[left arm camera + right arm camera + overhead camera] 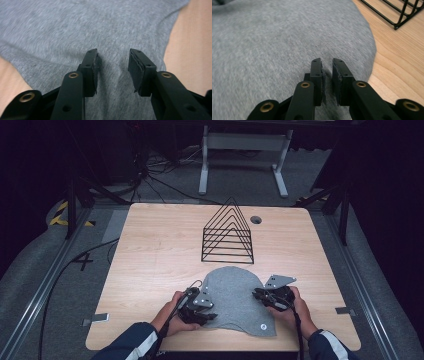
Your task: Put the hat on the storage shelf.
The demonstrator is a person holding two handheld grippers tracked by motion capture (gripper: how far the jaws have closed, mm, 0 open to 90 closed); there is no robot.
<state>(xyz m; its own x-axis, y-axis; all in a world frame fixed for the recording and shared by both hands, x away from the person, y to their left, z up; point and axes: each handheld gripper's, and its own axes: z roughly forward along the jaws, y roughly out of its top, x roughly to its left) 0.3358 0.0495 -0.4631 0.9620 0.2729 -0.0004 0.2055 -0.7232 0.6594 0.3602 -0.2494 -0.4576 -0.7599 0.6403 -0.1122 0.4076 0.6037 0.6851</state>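
Note:
A grey cloth (pixel 235 300) with a rounded top lies flat on the near part of the wooden table (pixel 150 270). My left gripper (pixel 209 316) rests at the cloth's left edge. In the left gripper view, the left gripper (pixel 113 56) is open, its jaws well apart over the cloth (pixel 100 25), which puckers slightly between them. My right gripper (pixel 256 295) sits at the cloth's right edge. In the right gripper view, the right gripper (pixel 327 61) has its jaws barely apart above the cloth (pixel 274 37), with a thin gap and nothing pinched.
A black wire rack (pixel 227 232) with triangular dividers stands just beyond the cloth, and its corner (pixel 397 12) lies close to my right gripper. A round cable hole (pixel 256 219) is at the table's far edge. A small white dot (pixel 262 326) marks the cloth's near right corner.

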